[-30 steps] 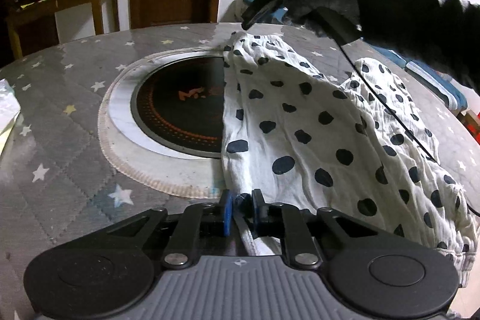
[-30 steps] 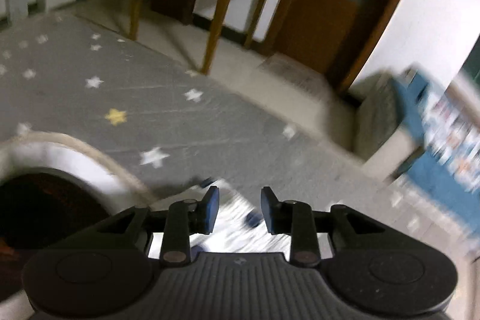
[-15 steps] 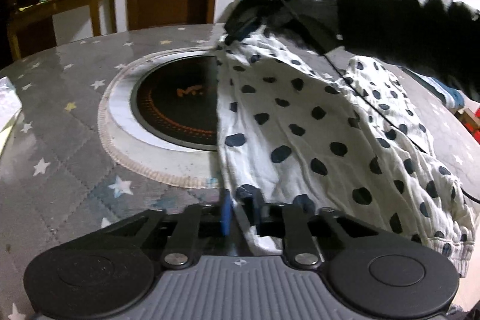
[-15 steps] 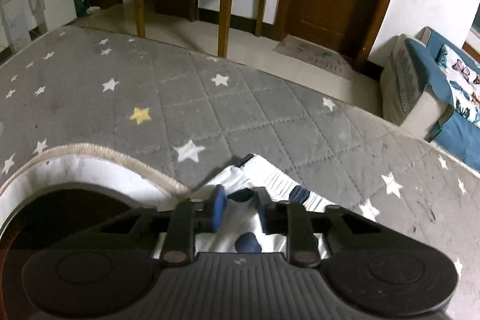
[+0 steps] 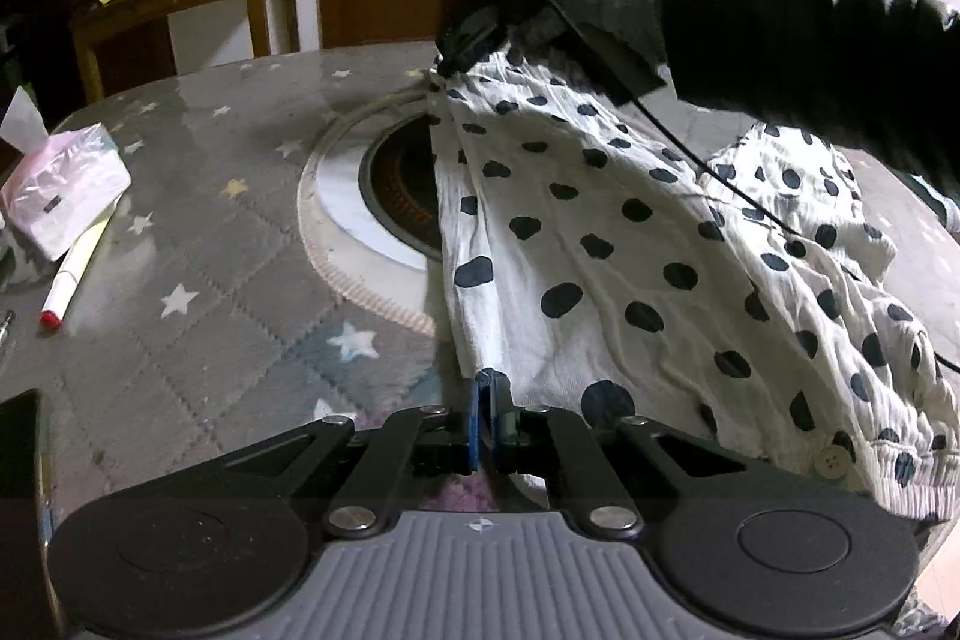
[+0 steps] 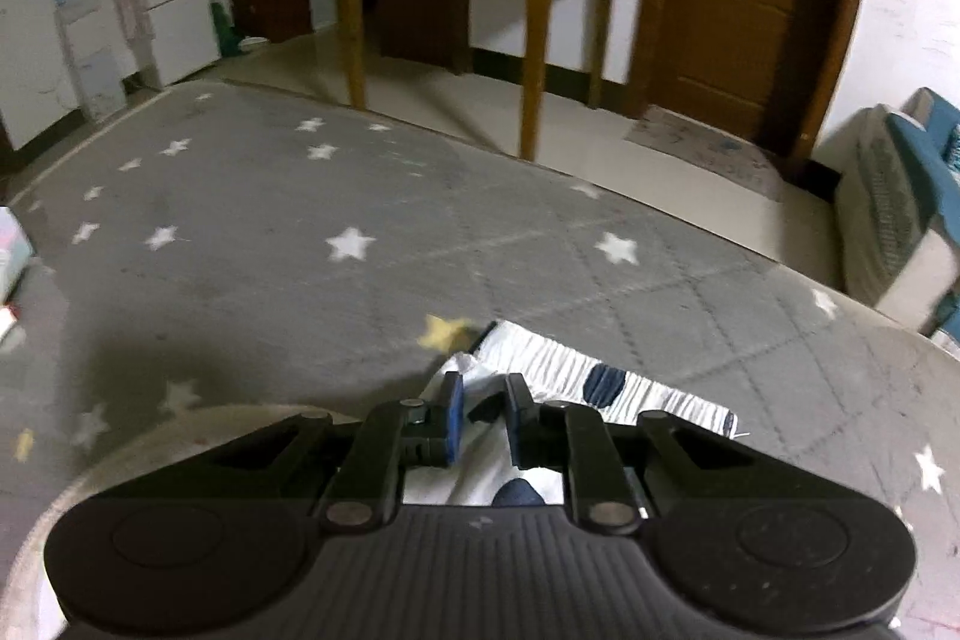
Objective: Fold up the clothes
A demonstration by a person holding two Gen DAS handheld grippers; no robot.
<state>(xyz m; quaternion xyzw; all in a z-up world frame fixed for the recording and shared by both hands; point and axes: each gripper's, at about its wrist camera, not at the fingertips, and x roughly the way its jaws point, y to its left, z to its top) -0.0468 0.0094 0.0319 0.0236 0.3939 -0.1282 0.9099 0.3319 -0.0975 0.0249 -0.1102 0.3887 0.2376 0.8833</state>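
A second before, my left tool had stood a little apart around the near hem of the polka-dot garment; by this moment its blue pads had come together flat on that hem, fully closed, with a thin pinch of white cloth between them. My right tool had narrowed as well and had settled, its pads close about the far striped-looking edge of the garment, though from its own camera a slight gap showed between the pads and I could not be sure how firmly the cloth was caught; from the left view it looked clamped on the far corner, with the cloth drawn up in a little peak there. The right hand had also swept sideways across the surface in that last second, and the garment's left edge had followed, pulled straighter and drawn further across the dark round inset in the surface. The garment lay spread over the right part of the star-patterned surface, its bulk rumpled toward my right, a button showing at the near cuff. I judged that both ends of one edge were now in hand, so the lift and fold-over could begin, provided the far grip held.
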